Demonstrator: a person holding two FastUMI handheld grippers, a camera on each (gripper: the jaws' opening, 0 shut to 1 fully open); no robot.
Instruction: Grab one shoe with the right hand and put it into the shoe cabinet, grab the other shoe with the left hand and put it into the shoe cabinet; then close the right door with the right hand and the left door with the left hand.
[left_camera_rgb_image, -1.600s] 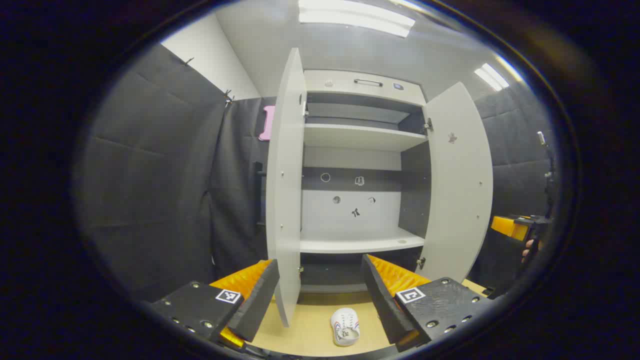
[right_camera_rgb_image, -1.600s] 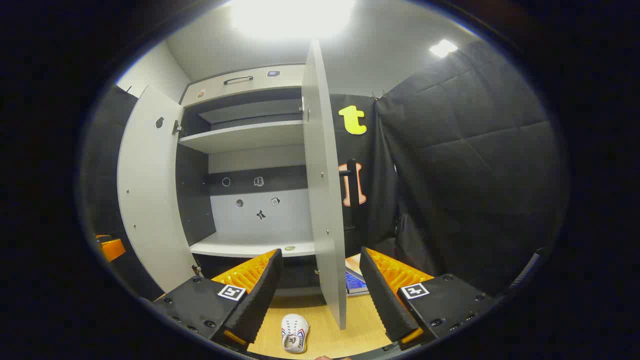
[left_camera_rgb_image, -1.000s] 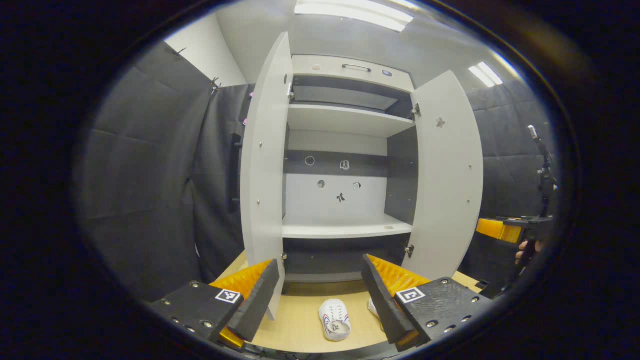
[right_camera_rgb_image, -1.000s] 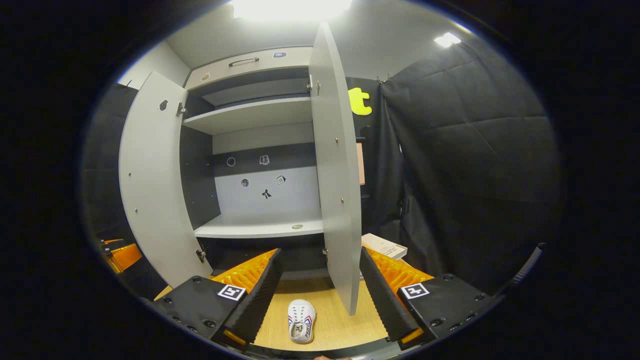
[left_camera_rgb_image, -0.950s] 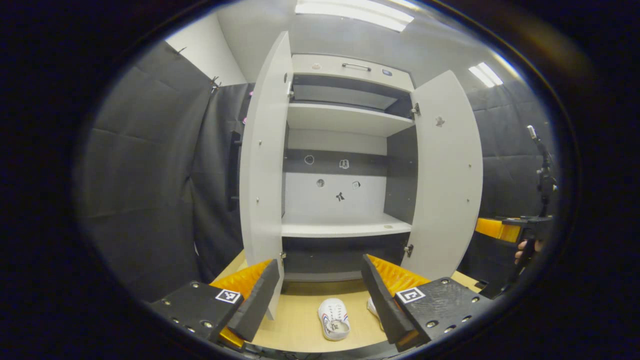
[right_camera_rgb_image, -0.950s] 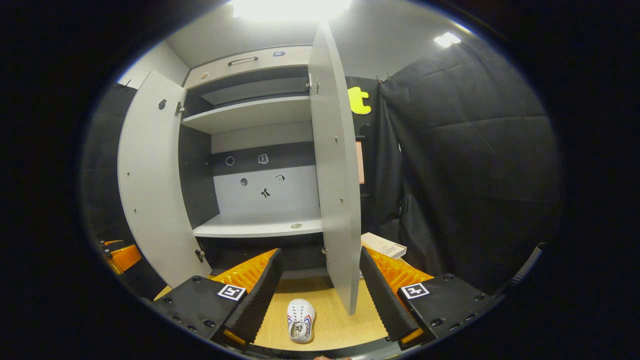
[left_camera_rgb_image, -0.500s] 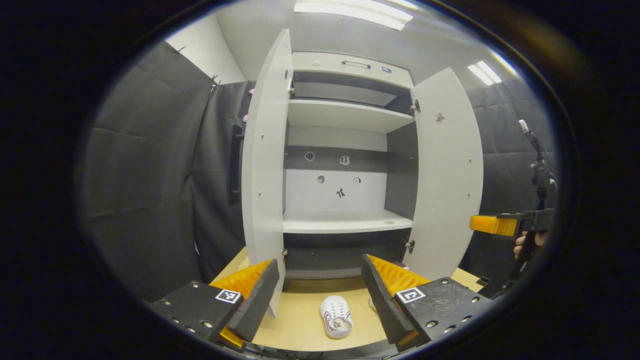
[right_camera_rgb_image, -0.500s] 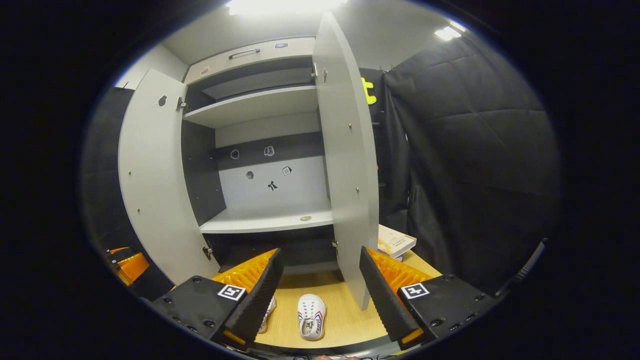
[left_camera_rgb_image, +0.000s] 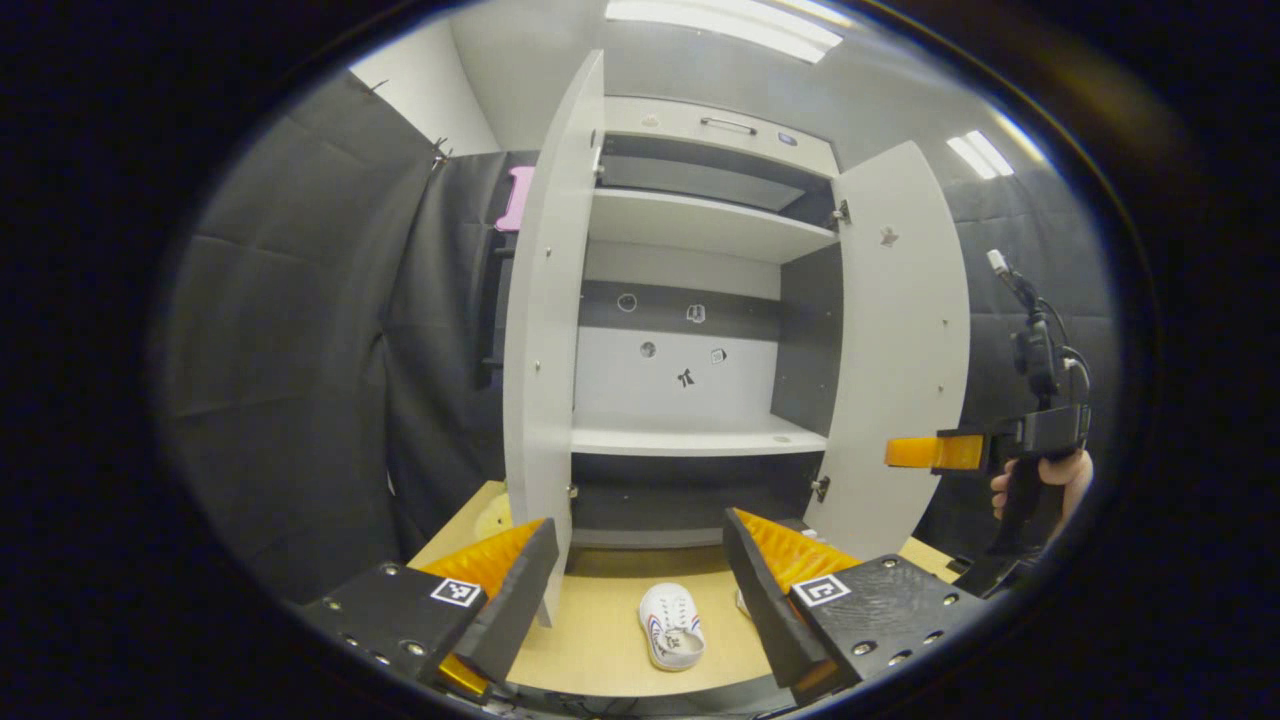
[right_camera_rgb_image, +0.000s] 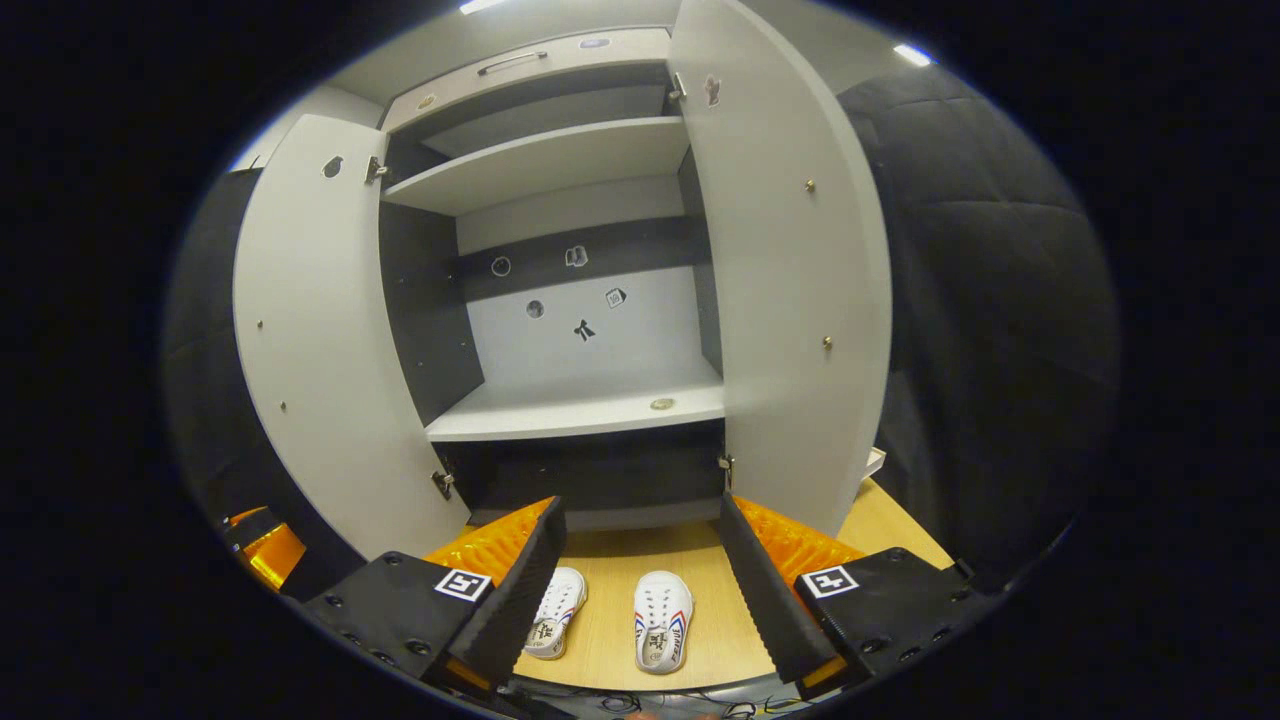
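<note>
Two white shoes with red and blue stripes lie side by side on the wooden floor in front of the open shoe cabinet. In the right gripper view the left shoe is partly behind a finger, and the right shoe lies between the fingers. My right gripper is open above them, holding nothing. In the left gripper view one shoe lies between the fingers of my open left gripper. The right gripper, held by a hand, hovers by the right door.
Both cabinet doors stand wide open: left door, right door. The lower shelf holds a small round item, the upper shelf is bare. A book lies behind the right door. The left gripper shows at the lower left.
The right gripper has moved left, in front of the cabinet opening, and tilted down, so both shoes now show between its fingers. The left gripper has shifted only slightly.
</note>
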